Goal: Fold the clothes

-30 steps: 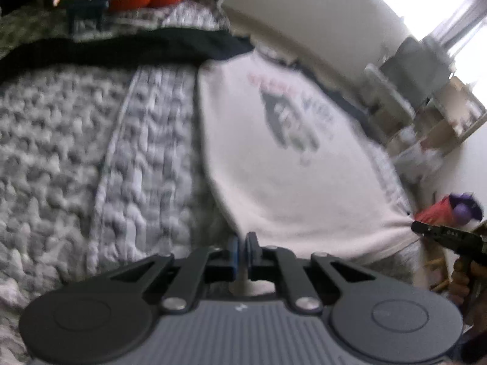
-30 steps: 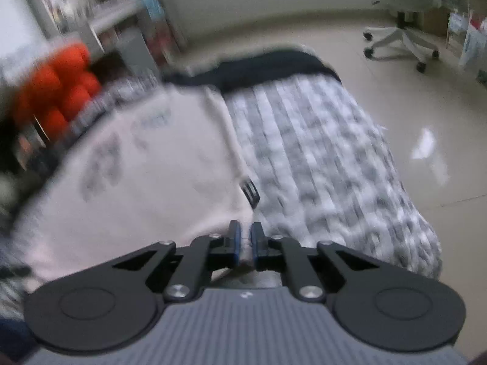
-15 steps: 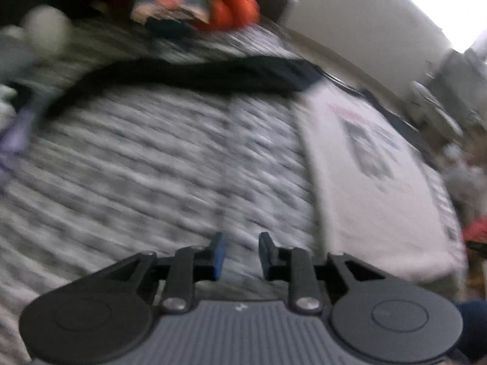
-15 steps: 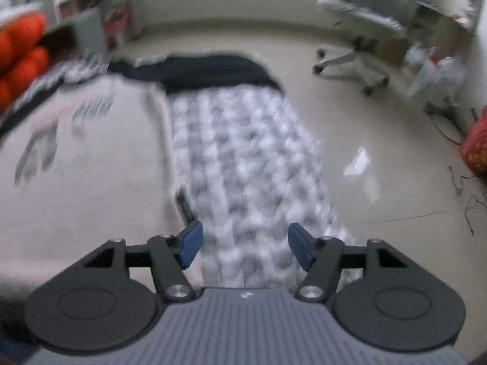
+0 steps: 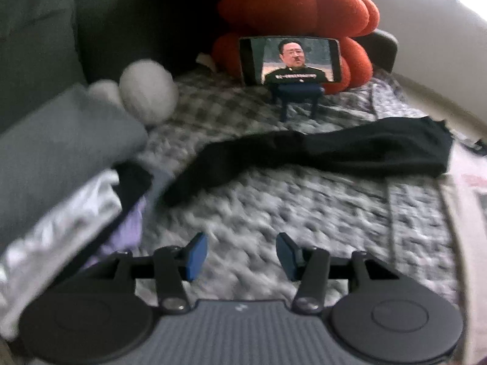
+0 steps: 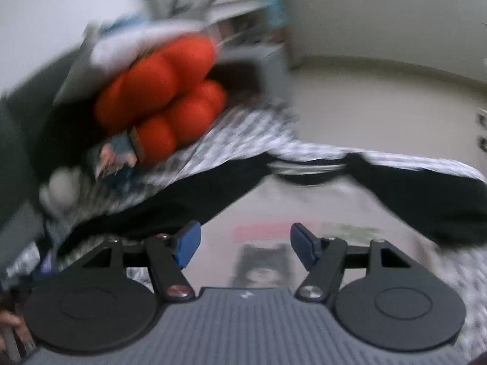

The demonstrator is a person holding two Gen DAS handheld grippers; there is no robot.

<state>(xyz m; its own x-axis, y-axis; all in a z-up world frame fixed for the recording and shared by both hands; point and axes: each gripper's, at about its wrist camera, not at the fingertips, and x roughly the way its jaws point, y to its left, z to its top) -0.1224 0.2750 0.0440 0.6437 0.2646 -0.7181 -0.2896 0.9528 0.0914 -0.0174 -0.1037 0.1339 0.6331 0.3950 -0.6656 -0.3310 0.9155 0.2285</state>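
Folded pile [image 5: 61, 164]: at 9 o'clock in the left wrist view, grey on top, white and lilac layers under it, lying on the blanket.
Pale round cushion [image 5: 149, 91]: at 10 o'clock, just behind the pile.
Left gripper [image 5: 242, 255]: at 6 o'clock, jaws spread wide with nothing between them, over bare grey checked blanket [image 5: 274, 206].
Black sleeve [image 5: 319, 155]: stretched across the blanket from centre towards 3 o'clock, ahead of the left gripper and apart from it.
Phone [image 5: 289, 60]: at 12 o'clock, on a small dark stand, screen lit, leaning against the orange cushion [image 5: 304, 9].
Shirt [image 6: 304, 213]: white body with a blurred print and black sleeves, spread flat on the blanket; in the right wrist view it fills centre to 3 o'clock.
Right gripper [image 6: 246, 248]: at 6 o'clock, jaws wide apart and holding nothing, over the shirt's printed chest; whether it touches the cloth cannot be told.
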